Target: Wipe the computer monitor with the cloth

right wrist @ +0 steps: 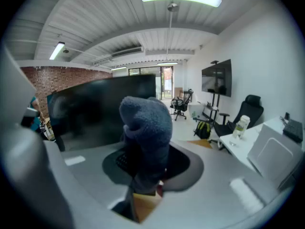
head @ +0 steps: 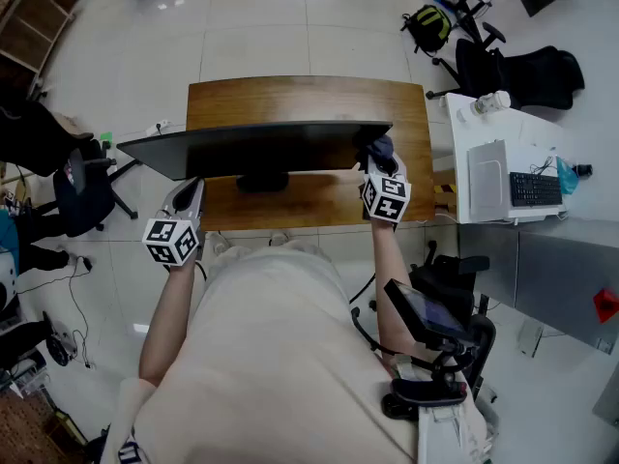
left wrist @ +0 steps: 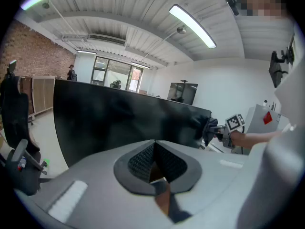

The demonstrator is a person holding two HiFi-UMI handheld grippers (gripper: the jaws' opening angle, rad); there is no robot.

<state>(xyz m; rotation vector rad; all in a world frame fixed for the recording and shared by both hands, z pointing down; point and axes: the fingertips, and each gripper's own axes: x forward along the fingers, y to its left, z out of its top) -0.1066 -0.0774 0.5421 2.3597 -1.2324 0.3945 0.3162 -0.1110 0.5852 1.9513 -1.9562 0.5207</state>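
Note:
A wide black monitor (head: 261, 148) stands on a wooden desk (head: 319, 100). In the head view my right gripper (head: 383, 165) is at the monitor's right end, shut on a dark blue-grey cloth (head: 381, 147) that rests against the screen edge. The right gripper view shows the cloth (right wrist: 146, 123) bunched between the jaws, with the dark screen (right wrist: 95, 113) just behind it. My left gripper (head: 188, 195) hangs near the screen's lower left, shut with nothing in it. In the left gripper view its jaws (left wrist: 153, 162) meet, and the screen (left wrist: 114, 123) lies ahead with the right gripper (left wrist: 224, 131) at its far end.
A white desk (head: 542, 138) with a keyboard (head: 534, 188) and a bottle (head: 491, 102) stands to the right. Black office chairs (head: 522, 71) and a backpack (head: 427, 27) are beyond it. Another chair (head: 82, 187) is at the left.

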